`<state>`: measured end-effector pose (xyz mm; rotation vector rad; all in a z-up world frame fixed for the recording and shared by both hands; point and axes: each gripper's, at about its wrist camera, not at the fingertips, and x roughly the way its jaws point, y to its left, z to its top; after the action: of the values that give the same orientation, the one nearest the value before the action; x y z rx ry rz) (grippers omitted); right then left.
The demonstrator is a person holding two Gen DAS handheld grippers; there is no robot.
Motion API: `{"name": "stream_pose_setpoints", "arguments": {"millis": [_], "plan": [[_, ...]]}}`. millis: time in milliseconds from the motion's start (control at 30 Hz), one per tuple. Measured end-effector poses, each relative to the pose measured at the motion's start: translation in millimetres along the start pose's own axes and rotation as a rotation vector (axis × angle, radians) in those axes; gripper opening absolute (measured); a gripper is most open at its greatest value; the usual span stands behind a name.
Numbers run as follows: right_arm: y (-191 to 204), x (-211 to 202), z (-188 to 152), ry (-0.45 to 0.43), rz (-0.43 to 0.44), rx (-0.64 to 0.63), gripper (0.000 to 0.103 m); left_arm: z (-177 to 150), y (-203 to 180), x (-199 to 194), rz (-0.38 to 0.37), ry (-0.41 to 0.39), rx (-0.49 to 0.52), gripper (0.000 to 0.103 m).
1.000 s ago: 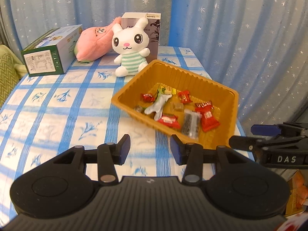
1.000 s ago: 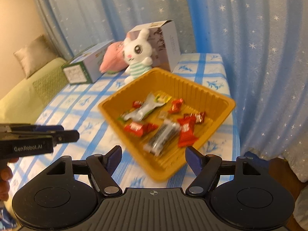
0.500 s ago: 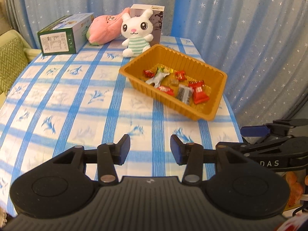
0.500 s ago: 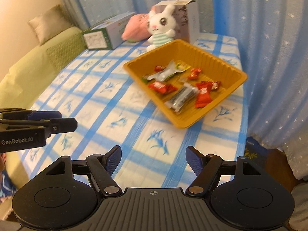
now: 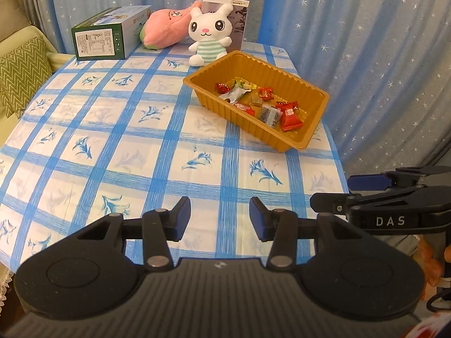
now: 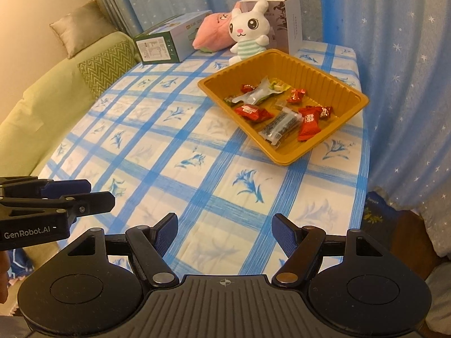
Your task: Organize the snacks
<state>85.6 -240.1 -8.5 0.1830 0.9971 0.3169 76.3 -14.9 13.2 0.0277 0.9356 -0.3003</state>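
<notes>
The landmark here is the shallow amber plastic tray [image 5: 307, 87] with ribbed walls, standing on the worktop [image 5: 118, 146], which is covered in a blue-and-white checked cloth, near that worktop's far right corner. All the wrapped snacks [image 6: 277, 112] visible lie inside this tray: red packets, a clear packet of dark pieces, a silvery-green wrapper and some small sweets, loosely scattered across its floor. No snack shows on the cloth outside the tray.

Both tools hang near the worktop's near edge, well apart from the tray, pointing down and forward toward it. The left tool [image 5: 220, 218] has its jaws apart with nothing between them; the tray lies ahead of it and off to its right. The right tool [image 6: 224, 232] has its jaws wider apart, also empty; the tray lies ahead and slightly right of it, and this tool looks the nearer of the two.

The tray's long axis runs diagonally, from its corner beside the white plush rabbit [image 5: 210, 38] toward the near right edge of the worktop. Any further reach would most likely fall to the right tool, though the sorting already looks done.
</notes>
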Motion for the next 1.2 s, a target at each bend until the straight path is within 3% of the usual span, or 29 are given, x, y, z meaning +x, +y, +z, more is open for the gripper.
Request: {"name": "stream_pose_setpoints", "arguments": {"millis": [1200], "plan": [[3.4,-6.5,5.2,-0.024,-0.002,0.005,0.073,6.1,-4.8,-0.6,0.002,-0.008,0.014,0.043]]}}
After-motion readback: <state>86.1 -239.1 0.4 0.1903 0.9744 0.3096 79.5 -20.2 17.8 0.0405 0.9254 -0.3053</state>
